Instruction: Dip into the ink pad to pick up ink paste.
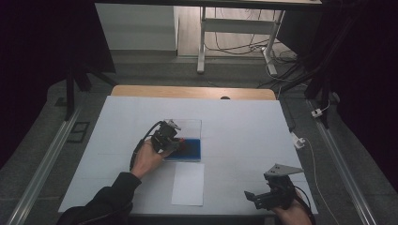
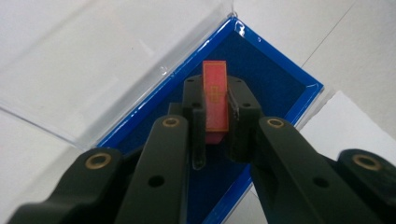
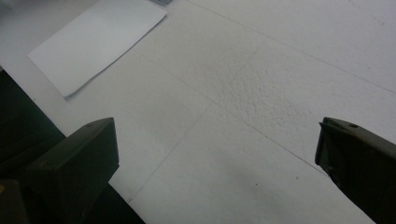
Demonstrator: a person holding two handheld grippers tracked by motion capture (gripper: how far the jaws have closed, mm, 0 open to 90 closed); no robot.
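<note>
Centrally, the left gripper (image 2: 215,122) clamps a red block (image 2: 215,100) over the blue tray (image 2: 280,79), whose clear lid (image 2: 93,70) lies alongside. Nearby: a white sheet (image 1: 188,183). The right gripper (image 3: 217,154) rests well apart, jaws wide over bare table (image 3: 280,70).

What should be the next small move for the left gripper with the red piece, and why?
Probably lower it a little. The left gripper is shut on the small red block and holds it above the blue tray, whose clear lid lies open beside it. The right gripper is open, far away.
</note>
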